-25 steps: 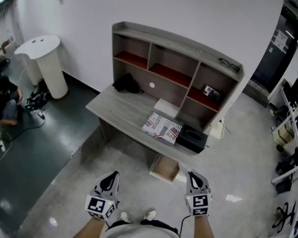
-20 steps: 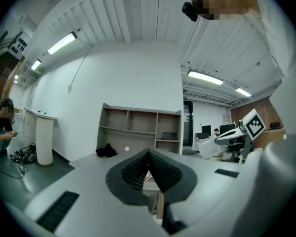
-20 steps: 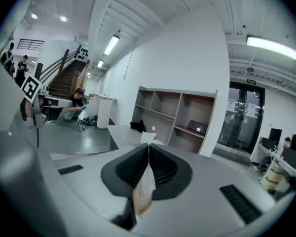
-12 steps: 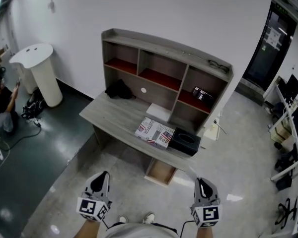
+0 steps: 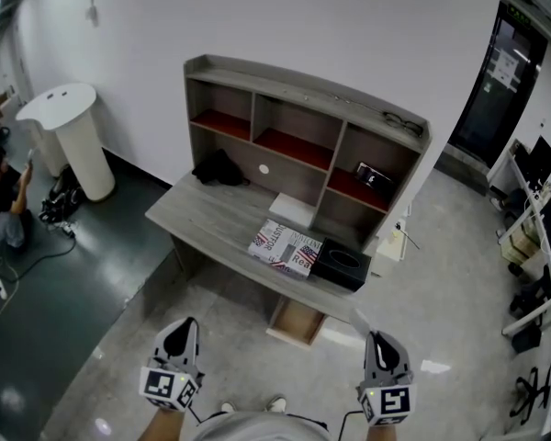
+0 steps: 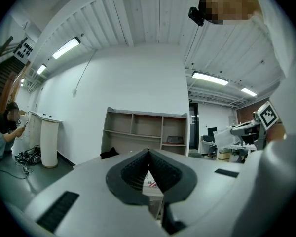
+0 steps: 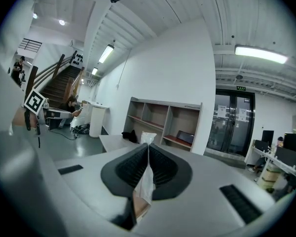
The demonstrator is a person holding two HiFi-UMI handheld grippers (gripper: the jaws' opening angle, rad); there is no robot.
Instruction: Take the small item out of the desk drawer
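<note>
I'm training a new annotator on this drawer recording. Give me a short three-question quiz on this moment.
1. True or false: the desk drawer stands open.
2. What is between the right gripper's fingers? A) nothing B) a thin white packet C) a black cloth
3. Fill in: in the head view, the black box on the desk lies to the ___ of the printed box.

Key: 1 true; 2 B; 3 right.
</note>
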